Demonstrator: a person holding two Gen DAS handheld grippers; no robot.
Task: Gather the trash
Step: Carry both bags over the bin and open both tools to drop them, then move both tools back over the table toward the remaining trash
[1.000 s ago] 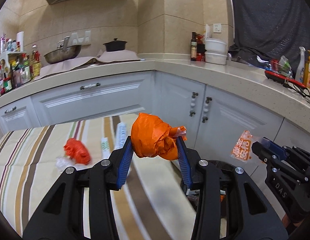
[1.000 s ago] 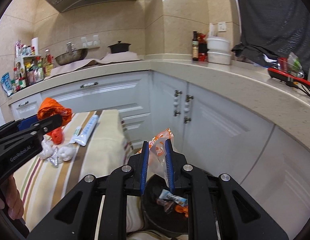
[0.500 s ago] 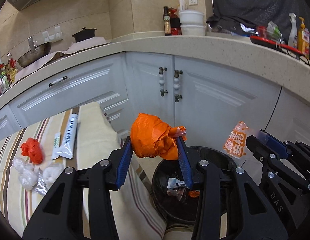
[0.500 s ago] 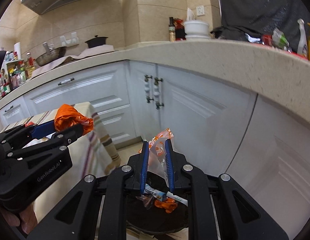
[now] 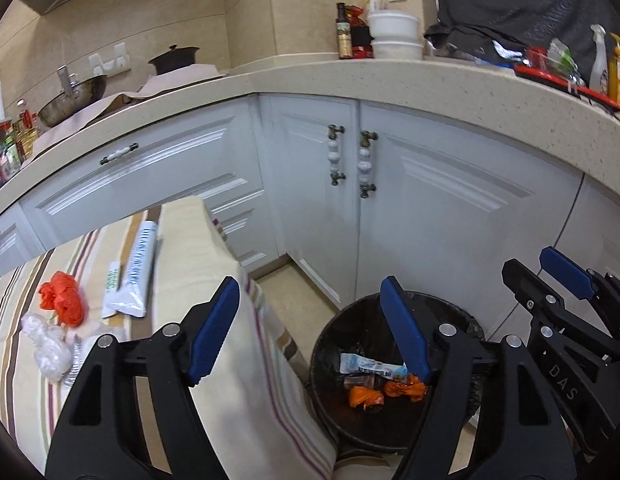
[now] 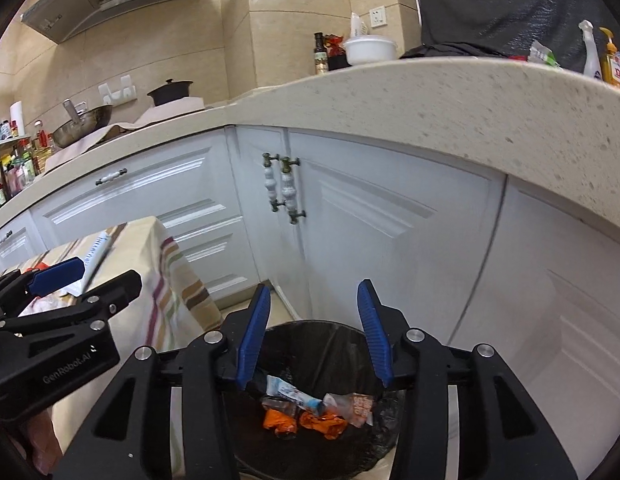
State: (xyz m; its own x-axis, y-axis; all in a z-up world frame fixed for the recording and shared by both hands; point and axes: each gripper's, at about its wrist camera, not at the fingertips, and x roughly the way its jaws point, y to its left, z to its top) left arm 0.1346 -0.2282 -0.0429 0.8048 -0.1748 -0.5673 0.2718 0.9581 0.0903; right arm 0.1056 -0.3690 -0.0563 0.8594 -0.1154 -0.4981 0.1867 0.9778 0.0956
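Below, bin [image 6: 310, 344] beside striped tablecloth [image 5: 245, 360].

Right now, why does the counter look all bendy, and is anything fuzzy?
Left wrist view: the fisheye lens bows the counter into an arch; corners go black. Right wrist view: same curve, and the striped tablecloth looks slightly smeared, while the trash bin stays sharp.

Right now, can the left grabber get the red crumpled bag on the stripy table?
Probably yes. The left gripper is open and empty, and nothing covers the red bag on the table, though it must swing left from above the bin.
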